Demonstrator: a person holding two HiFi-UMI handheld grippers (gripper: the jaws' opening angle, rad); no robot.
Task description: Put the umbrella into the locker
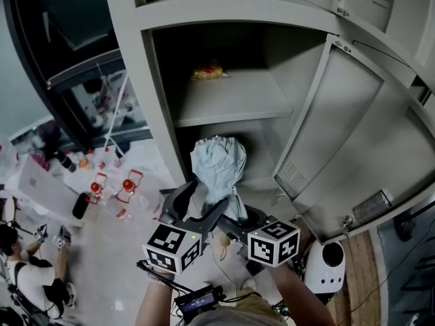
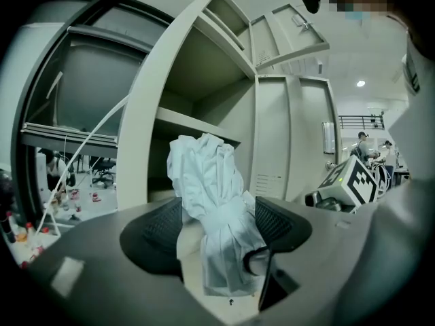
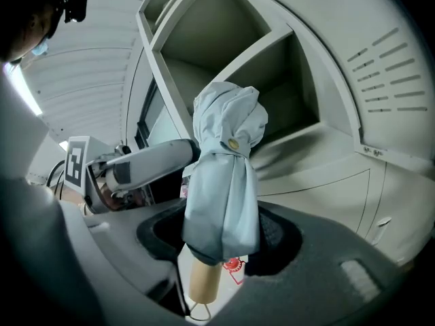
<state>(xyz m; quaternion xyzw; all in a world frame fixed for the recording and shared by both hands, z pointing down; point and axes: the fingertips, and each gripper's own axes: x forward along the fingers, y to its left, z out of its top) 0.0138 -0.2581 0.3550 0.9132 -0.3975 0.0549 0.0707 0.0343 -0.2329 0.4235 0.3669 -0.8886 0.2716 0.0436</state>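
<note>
A folded pale-blue umbrella [image 1: 217, 165] stands upright in front of the open grey locker [image 1: 136, 66], level with its lower compartment [image 1: 262, 161]. My right gripper [image 1: 239, 214] is shut on the umbrella's [image 3: 224, 175] lower cloth, just above the wooden handle [image 3: 204, 277]. My left gripper [image 1: 202, 201] reaches in from the left, and its jaws stand open around the umbrella [image 2: 214, 202] near the strap, the cloth lying close to both pads. In the left gripper view the left gripper [image 2: 217, 226] faces the locker. In the right gripper view the right gripper [image 3: 221, 233] holds the bundle.
The locker door [image 1: 353, 134] hangs open to the right. A small yellow-red item [image 1: 207, 72] lies on the upper shelf [image 1: 231, 104]. Red-capped bottles [image 1: 112, 189] and a seated person [image 1: 27, 270] are on the floor at left. A white round device [image 1: 326, 263] sits low right.
</note>
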